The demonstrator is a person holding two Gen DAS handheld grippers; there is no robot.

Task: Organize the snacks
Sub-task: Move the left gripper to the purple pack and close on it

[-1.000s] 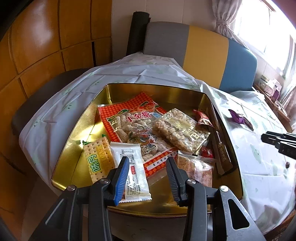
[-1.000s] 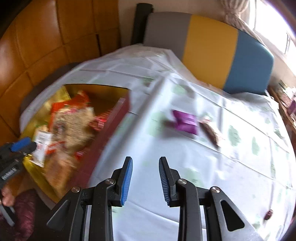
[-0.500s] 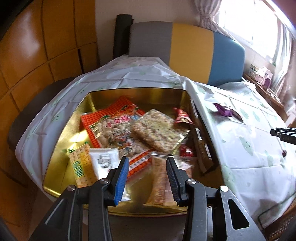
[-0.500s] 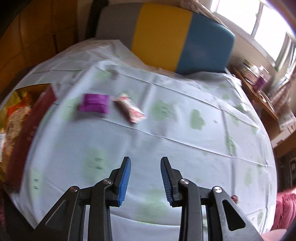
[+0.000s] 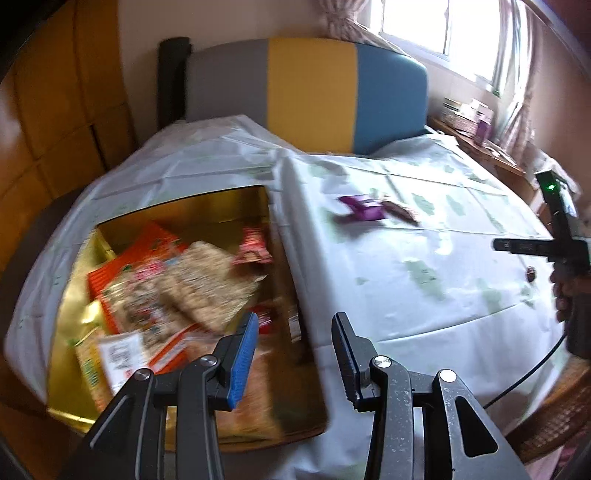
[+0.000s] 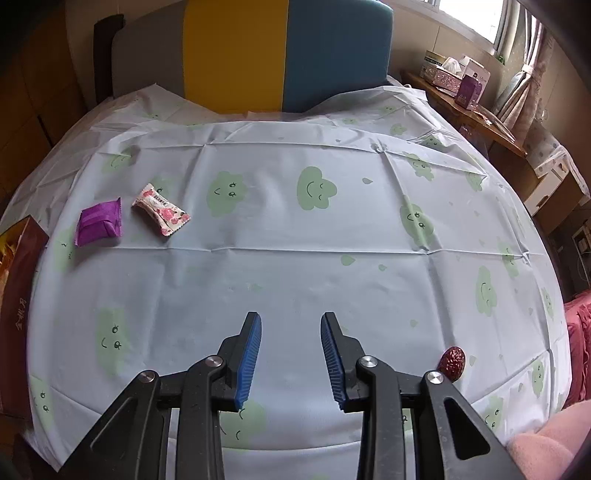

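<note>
My left tool (image 5: 293,332) hangs open over the gold tin (image 5: 74,306) of snacks, and my right tool (image 6: 290,332) hangs open and empty over the bench (image 6: 295,258), well apart from the purple candy (image 6: 99,222) and pink candy (image 6: 160,209).

daylight enters from the window (image 5: 469,33) far beyond the fingers, upper right, blown out white. the left wrist view is motion-blurred, worst over the gold tin (image 5: 74,280). the right wrist view is sharp. both bend strongly at their dark edges.
</note>
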